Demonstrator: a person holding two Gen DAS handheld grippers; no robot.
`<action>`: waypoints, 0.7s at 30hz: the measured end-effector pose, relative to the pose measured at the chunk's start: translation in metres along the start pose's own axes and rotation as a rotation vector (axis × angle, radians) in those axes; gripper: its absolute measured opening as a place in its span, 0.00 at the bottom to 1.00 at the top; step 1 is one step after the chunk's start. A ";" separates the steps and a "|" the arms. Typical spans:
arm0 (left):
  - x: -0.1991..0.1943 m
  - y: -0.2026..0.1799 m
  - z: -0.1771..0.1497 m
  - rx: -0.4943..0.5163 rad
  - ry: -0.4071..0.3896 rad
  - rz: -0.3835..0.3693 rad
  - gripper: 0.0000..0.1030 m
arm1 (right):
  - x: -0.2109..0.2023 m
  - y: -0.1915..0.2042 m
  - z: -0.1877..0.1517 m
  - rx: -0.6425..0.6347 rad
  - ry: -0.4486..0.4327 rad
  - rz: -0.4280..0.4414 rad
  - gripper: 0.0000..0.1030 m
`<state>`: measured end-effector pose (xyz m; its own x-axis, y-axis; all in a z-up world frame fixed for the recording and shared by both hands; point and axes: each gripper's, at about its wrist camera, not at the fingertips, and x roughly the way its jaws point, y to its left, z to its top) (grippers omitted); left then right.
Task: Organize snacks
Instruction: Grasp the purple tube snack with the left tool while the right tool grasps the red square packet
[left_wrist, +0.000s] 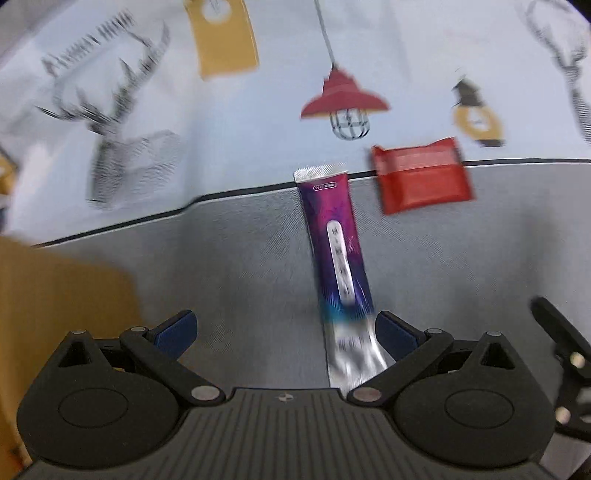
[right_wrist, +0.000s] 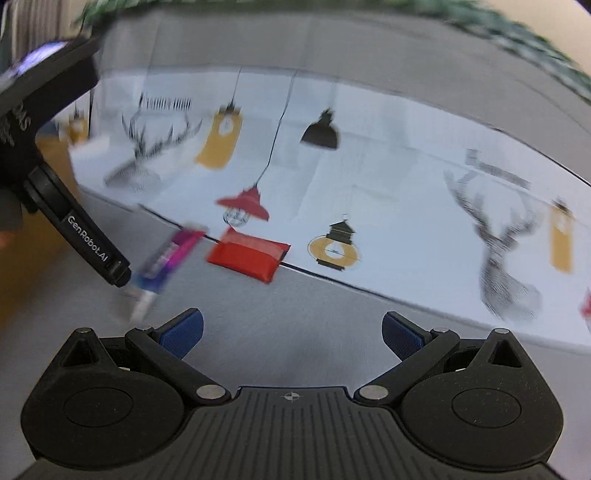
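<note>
A purple stick sachet (left_wrist: 336, 251) with a silver end lies on the grey cloth, pointing away from me. My left gripper (left_wrist: 286, 332) is open around its near end, and the silver end rests against the right fingertip (left_wrist: 395, 330). A red flat packet (left_wrist: 421, 177) lies just beyond, to the right of the stick's far tip. In the right wrist view my right gripper (right_wrist: 291, 328) is open with nothing between its fingers. The stick (right_wrist: 170, 254) and the red packet (right_wrist: 249, 254) lie ahead of it to the left, and a finger of the left gripper (right_wrist: 92, 240) sits by the stick.
The tablecloth (left_wrist: 258, 122) is pale with printed deer heads and lamps, and has a grey border (left_wrist: 229, 266). A wooden surface (left_wrist: 55, 295) shows at the left. Part of the right gripper (left_wrist: 565, 354) is at the right edge. Green foliage (right_wrist: 517, 33) lines the far side.
</note>
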<state>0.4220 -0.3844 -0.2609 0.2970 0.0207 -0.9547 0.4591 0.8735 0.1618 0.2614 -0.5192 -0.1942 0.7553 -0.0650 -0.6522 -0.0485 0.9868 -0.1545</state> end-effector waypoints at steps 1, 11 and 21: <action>0.013 0.002 0.008 0.000 0.024 -0.014 1.00 | 0.017 -0.001 0.001 -0.022 0.008 0.012 0.99; 0.039 0.042 0.026 -0.073 0.048 -0.144 1.00 | 0.140 0.016 0.038 -0.164 -0.035 0.153 0.99; -0.005 0.043 0.007 -0.057 -0.052 -0.175 0.14 | 0.120 0.017 0.031 -0.082 -0.036 0.162 0.40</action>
<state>0.4460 -0.3498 -0.2473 0.2608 -0.1577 -0.9524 0.4601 0.8876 -0.0210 0.3717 -0.5060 -0.2522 0.7559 0.1009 -0.6468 -0.2235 0.9684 -0.1102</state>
